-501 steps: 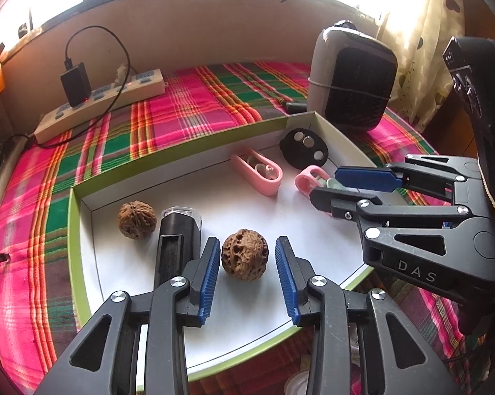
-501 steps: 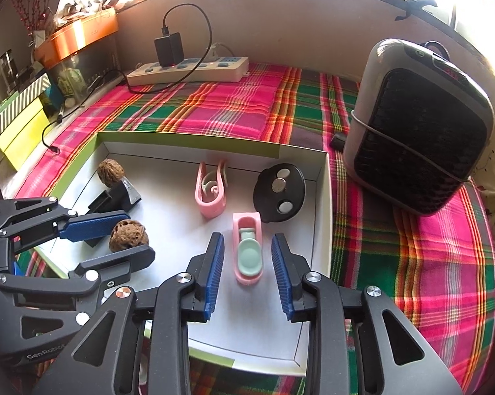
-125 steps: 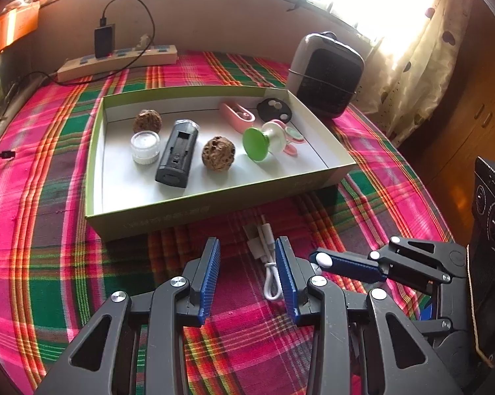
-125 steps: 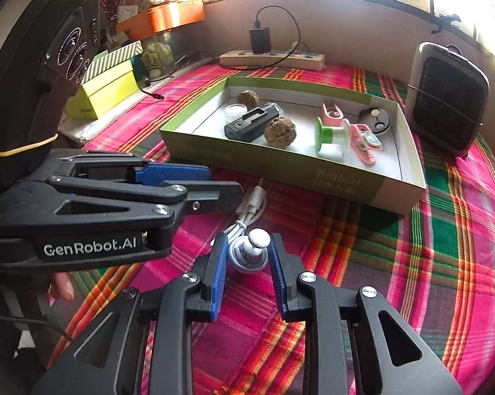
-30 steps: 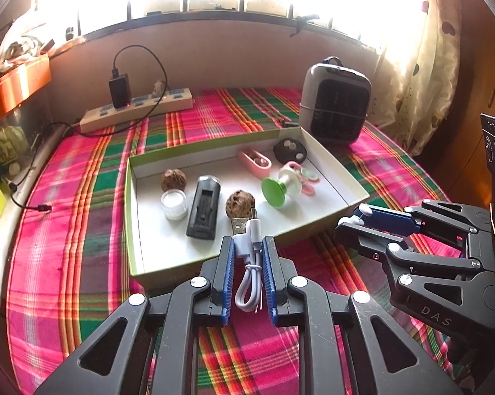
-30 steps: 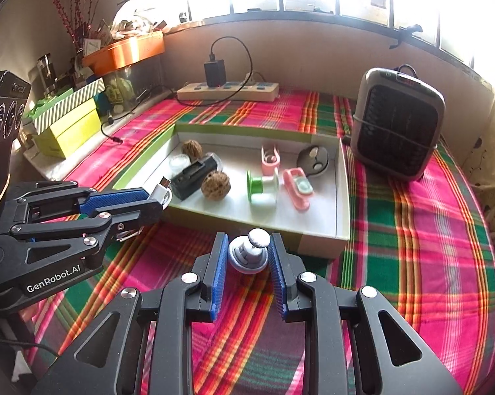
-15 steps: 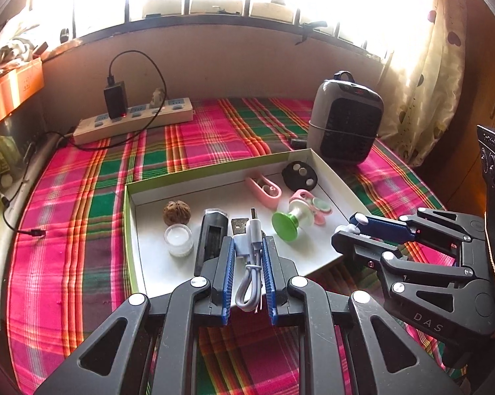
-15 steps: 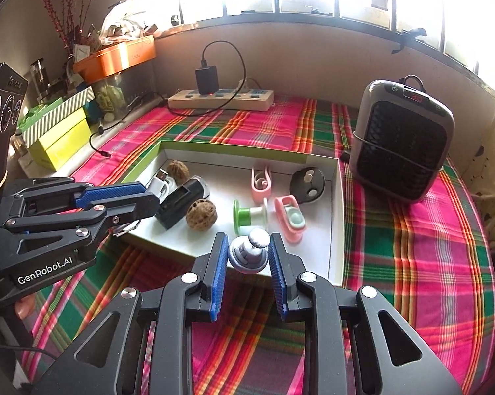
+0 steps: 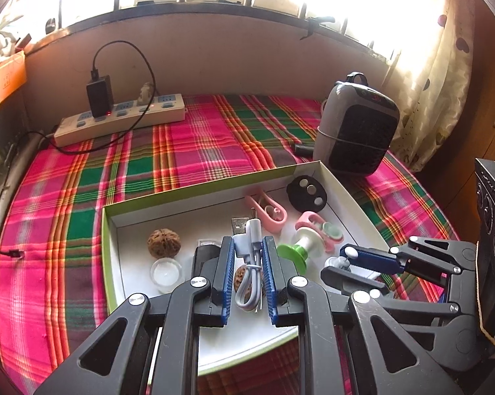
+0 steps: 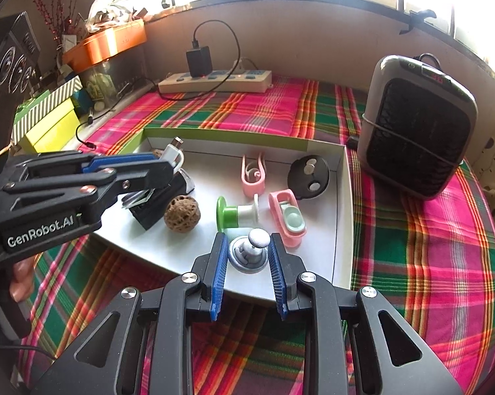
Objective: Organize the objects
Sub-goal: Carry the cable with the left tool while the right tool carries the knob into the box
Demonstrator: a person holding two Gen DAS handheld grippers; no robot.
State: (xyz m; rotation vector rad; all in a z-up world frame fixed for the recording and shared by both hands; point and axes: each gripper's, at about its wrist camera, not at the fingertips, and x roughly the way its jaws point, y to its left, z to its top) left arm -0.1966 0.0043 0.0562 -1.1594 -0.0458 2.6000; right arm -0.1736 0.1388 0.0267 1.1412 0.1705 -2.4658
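Right wrist: walnut (image 10: 182,213), perhaps spool (image 10: 237,214) nearby

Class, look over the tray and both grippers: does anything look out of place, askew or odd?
Only the green-based spool: it lies tipped on its side in the tray, beside a pink clip. Nothing is spilled or broken.

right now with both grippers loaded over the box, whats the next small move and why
Probably lower the left gripper a little and let go of the white usb cable. Its pads are shut on the folded cable, which hangs above the box near the black block and walnut. The right gripper, shut on the grey knob, can follow over the bare floor in front.
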